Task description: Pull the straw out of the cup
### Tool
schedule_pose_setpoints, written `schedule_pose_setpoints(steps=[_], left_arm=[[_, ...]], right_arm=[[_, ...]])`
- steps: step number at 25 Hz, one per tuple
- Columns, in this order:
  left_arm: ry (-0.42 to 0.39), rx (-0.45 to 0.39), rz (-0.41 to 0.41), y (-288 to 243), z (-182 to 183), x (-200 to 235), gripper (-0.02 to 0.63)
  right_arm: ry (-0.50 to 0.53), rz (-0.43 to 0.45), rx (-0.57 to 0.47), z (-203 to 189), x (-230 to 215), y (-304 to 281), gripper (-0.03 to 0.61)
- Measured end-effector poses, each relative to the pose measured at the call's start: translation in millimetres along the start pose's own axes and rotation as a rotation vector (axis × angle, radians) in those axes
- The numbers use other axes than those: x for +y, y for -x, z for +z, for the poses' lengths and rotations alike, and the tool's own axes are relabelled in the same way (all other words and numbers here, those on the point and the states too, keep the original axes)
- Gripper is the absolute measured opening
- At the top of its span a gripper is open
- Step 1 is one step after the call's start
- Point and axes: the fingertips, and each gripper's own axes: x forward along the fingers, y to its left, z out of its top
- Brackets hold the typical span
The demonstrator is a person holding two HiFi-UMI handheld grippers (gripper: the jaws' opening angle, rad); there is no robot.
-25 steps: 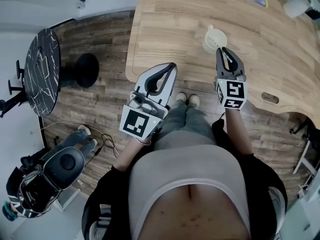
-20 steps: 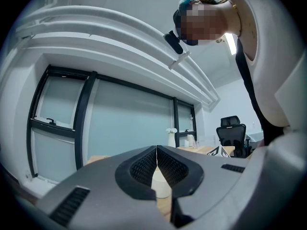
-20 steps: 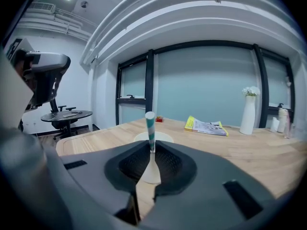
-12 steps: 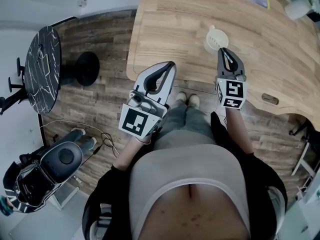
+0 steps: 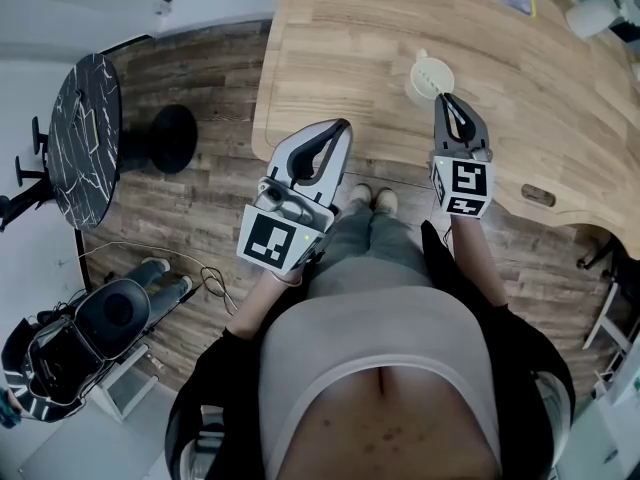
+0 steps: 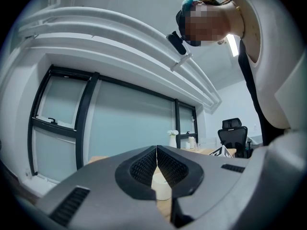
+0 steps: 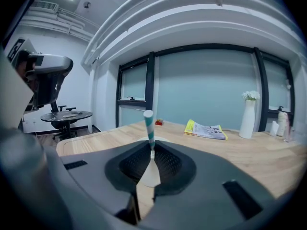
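Straw (image 7: 149, 125) stood upright in the cup (image 5: 430, 78), near the bench's (image 5: 340, 48) front edge. My right hand-held gripper (image 7: 152, 151) was closed and empty, with its tips at the cup's near rim. Straw rose just beyond them, in line with the jaws. My left hand-held gripper (image 6: 157, 150) was closed and empty too, held off the bench's front edge, over the floor (image 5: 200, 198).

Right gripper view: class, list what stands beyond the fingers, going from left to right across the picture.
Round black table → striped straw → yellow magazine → white vase with flowers → bottle.
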Motion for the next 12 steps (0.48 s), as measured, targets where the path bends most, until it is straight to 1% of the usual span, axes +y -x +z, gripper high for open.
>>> schedule_pose_setpoints(steps=[3, 7, 12], left_arm=[[-0.006, 0.014, 0.005, 0.4, -2.1, 0.7, 0.006], [-0.003, -0.026, -0.013, -2.2, 6.6, -4.8, 0.006], [-0.008, 0.002, -0.006, -0.7, 2.1, -4.0, 0.006]], right_arm=[[0.0, 0.0, -0.002, 2.0, -0.5, 1.1, 0.044], [-0.001, -0.003, -0.014, 5.4, -1.7, 4.8, 0.044], [0.012, -0.01, -0.028, 11.0, -1.1, 7.2, 0.044]])
